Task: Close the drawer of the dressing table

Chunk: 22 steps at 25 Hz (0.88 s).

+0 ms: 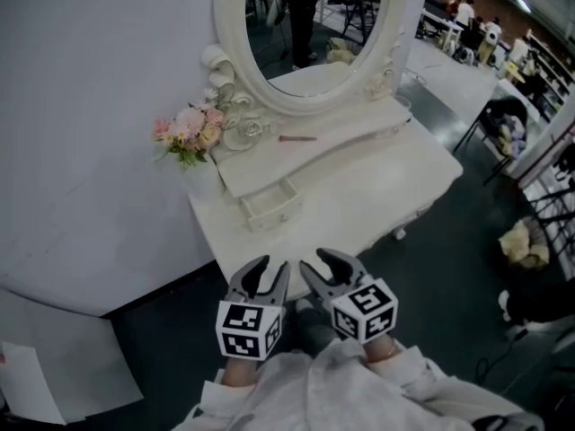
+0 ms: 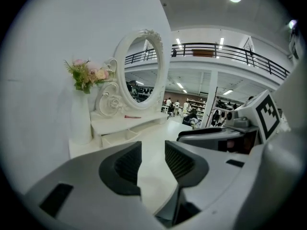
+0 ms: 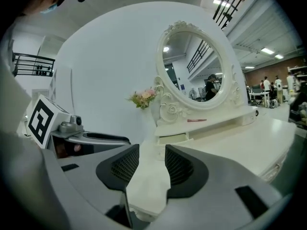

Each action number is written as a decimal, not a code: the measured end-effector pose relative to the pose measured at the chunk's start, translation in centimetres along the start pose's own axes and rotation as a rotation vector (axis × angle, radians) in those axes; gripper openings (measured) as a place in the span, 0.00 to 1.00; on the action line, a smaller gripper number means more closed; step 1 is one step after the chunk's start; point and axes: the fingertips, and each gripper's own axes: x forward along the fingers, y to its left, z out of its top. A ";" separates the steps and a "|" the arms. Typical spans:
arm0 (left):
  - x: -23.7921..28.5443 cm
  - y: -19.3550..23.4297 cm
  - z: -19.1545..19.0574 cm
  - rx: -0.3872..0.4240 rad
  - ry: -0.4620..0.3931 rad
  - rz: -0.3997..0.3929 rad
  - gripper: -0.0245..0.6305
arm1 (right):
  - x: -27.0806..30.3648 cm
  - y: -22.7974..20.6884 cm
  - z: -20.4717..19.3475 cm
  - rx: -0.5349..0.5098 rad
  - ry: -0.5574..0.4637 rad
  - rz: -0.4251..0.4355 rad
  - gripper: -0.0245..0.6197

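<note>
White drawer (image 1: 269,203): sticks out toward the near side from under the low shelf (image 1: 346,137), at the far left of the table (image 1: 386,182); plainly open, inside showing and apparently bare.
Table: stands against the wall (image 1: 81,106), with bare top all the way from the near edge to the drawer front.
Shelf: runs below the mirror (image 1: 310,25) and carries one thin pink stick (image 1: 296,138); plays no part in the job.
Flowers (image 1: 189,133): sit in a vase (image 2: 80,123) just left of the drawer, close enough to mind on the way in.
Left gripper (image 1: 269,272): hangs at the table's near edge, well apart from the drawer; jaws partly apart with nothing held, only bare tabletop showing through the gap.
Right gripper (image 1: 323,269): sits just right of the left one and points the same way, toward the far left; jaws likewise parted a moderate way and empty, with the table's near corner visible in the gap but not pinched.
Done: nothing of the closing itself, judging by how far the drawer stands out; at most, both tools face the right spot.
Left: reach across the top to the drawer front, meet it squarely, press it in toward the wall until flush under the shelf.
Stage: very early, probably the approach.
</note>
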 end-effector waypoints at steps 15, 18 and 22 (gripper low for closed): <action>5.8 6.0 5.9 -0.059 -0.076 0.193 0.24 | 7.8 -4.4 6.2 -0.097 0.007 0.188 0.26; 7.0 6.7 6.5 -0.068 -0.079 0.217 0.24 | 8.8 -5.5 6.7 -0.110 0.015 0.211 0.26; 8.5 7.6 7.2 -0.069 -0.073 0.244 0.24 | 10.4 -6.8 7.1 -0.126 0.023 0.250 0.26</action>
